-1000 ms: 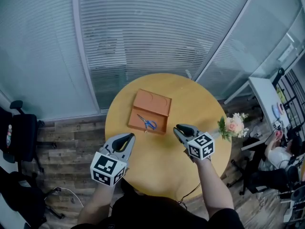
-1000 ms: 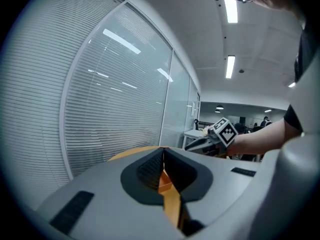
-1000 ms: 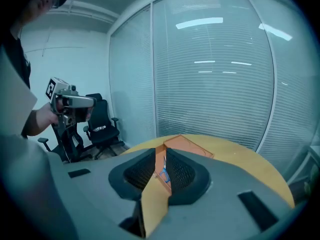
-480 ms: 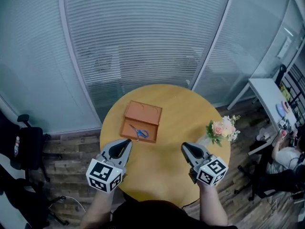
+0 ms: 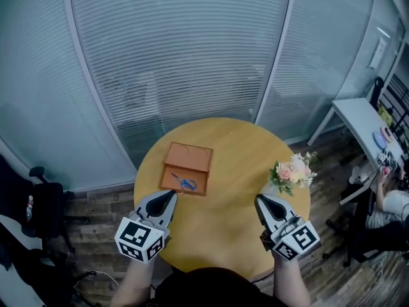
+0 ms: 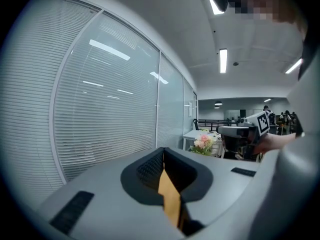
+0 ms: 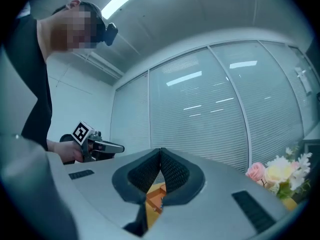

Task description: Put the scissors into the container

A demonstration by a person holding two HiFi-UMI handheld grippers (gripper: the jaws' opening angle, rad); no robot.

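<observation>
Blue-handled scissors (image 5: 185,183) lie inside the brown open box (image 5: 187,157) on the left part of the round wooden table (image 5: 223,197). My left gripper (image 5: 170,196) is held over the table's near left edge, just below the box, jaws shut and empty. My right gripper (image 5: 262,200) is held over the near right edge, jaws shut and empty. In the right gripper view, a sliver of the box (image 7: 156,199) shows below the closed jaws, and the left gripper (image 7: 120,147) appears at the left. The left gripper view shows the right gripper (image 6: 220,130) at the right.
A bouquet of pink and white flowers (image 5: 292,171) stands at the table's right edge. Glass walls with blinds (image 5: 172,62) curve behind the table. A black chair (image 5: 38,203) is on the left, a white desk (image 5: 364,126) and a seated person on the right.
Both grippers have drawn back toward me and apart, the right one moving right toward the flowers. The head view has tilted, so the table sits lower. The scissors stay in the box.
</observation>
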